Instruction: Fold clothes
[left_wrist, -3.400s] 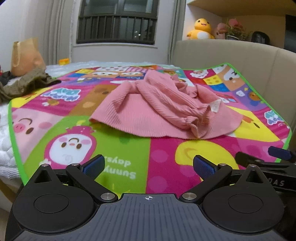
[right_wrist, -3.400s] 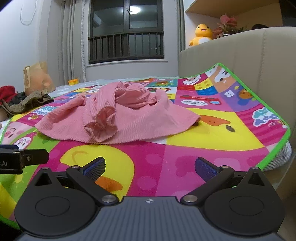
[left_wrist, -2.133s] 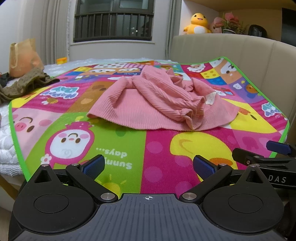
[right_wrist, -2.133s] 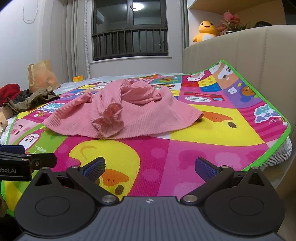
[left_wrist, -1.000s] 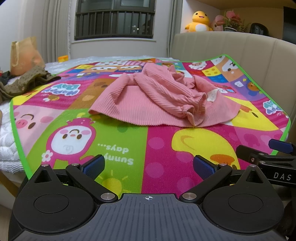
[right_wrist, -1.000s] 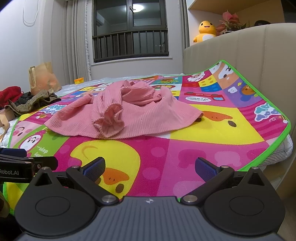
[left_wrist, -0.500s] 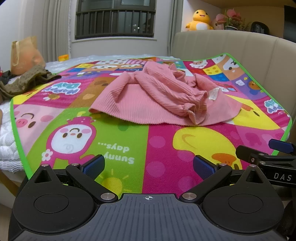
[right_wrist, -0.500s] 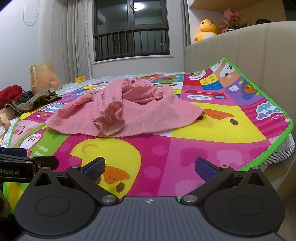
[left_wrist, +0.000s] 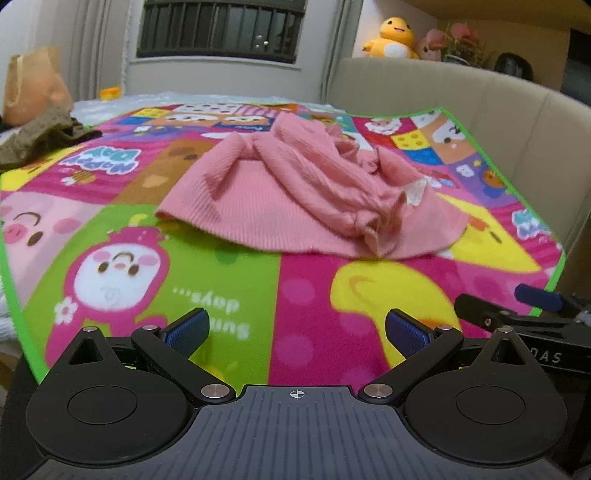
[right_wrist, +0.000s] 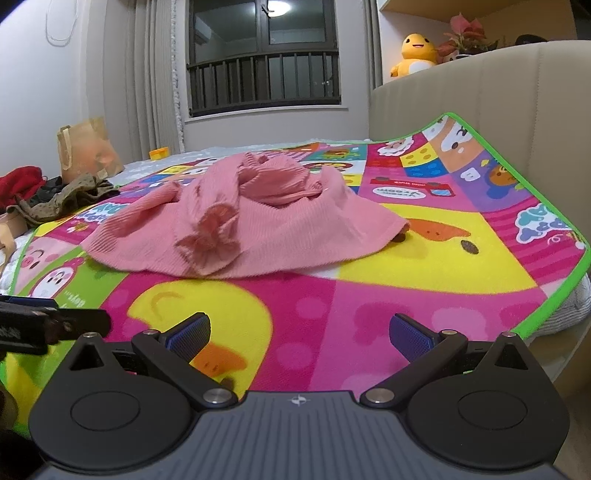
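The pink ribbed garment (left_wrist: 306, 195) lies crumpled in a heap on the colourful cartoon mat (left_wrist: 207, 273) spread over the bed, one cuffed sleeve (right_wrist: 208, 240) draped across its front; the left gripper (left_wrist: 295, 330) and the right gripper (right_wrist: 299, 332) both hover near the mat's front edge, jaws wide apart, holding nothing.

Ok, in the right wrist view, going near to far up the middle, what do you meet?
Right claw → cartoon play mat → crumpled pink ribbed top → white bedding → barred window.
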